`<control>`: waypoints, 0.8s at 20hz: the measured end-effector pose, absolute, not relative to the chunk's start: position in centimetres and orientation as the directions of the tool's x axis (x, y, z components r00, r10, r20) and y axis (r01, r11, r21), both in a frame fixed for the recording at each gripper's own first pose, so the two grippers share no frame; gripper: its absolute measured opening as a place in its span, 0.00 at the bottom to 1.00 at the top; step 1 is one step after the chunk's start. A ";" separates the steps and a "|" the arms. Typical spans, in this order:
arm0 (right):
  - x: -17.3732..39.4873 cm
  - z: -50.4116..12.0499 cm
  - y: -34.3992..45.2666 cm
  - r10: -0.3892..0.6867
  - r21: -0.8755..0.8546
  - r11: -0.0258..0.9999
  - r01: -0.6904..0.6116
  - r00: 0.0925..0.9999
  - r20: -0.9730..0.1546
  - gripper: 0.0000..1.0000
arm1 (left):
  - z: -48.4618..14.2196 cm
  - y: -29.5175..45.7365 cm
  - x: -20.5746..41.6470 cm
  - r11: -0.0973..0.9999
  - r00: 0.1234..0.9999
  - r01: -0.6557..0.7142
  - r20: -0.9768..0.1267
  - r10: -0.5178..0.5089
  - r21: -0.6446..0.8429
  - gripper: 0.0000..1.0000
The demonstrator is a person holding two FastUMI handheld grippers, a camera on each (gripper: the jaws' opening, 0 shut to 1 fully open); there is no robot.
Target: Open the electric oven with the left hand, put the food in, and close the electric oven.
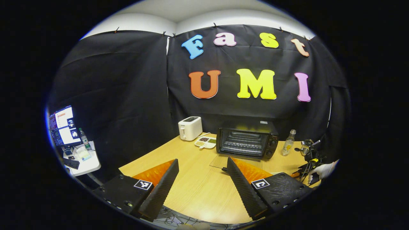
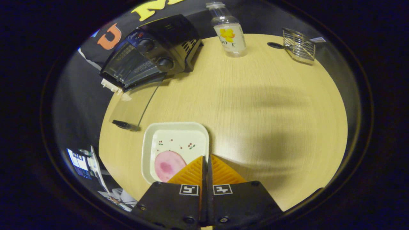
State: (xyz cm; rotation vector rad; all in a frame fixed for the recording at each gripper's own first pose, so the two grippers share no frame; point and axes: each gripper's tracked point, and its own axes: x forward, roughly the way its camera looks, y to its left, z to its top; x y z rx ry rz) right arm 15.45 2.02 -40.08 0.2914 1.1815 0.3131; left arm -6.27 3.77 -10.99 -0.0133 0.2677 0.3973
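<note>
The black electric oven [image 1: 246, 142] stands at the back of the wooden table [image 1: 198, 188], its glass door [image 1: 236, 161] folded down flat and the rack inside showing. My left gripper [image 1: 202, 161] hovers open in front of it, nothing between its fingers. In the right gripper view the oven [image 2: 150, 57] is at the upper left, with its lowered door [image 2: 131, 108] and dark handle [image 2: 125, 125]. My right gripper [image 2: 206, 157] is shut on the right rim of a white square plate [image 2: 175, 137] carrying a pink slice of food [image 2: 167, 164]. The other gripper [image 1: 311, 159], held by a gloved hand [image 1: 322, 171], sits far right.
A white toaster [image 1: 190, 127] and a divided snack tray [image 1: 206, 142] stand left of the oven. A clear bottle [image 1: 288, 142] [image 2: 229, 32] stands to its right, and a wire rack [image 2: 298, 44] beyond. A side table with a monitor [image 1: 62, 126] is far left.
</note>
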 end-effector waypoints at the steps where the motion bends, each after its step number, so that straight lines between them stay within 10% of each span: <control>1: 15.3 -40.1 2.2 0.410 0.423 0.905 -0.041 0.344 -0.844 0.01 | -11.1 4.2 -5.9 0.932 0.897 -0.361 -0.262 0.356 0.029 0.97; 16: 11.2 -31.7 1.2 0.355 0.645 0.711 0.279 0.649 -0.673 0.00 | -11.2 10.6 -3.3 0.992 0.958 -0.120 -0.258 0.126 0.040 0.97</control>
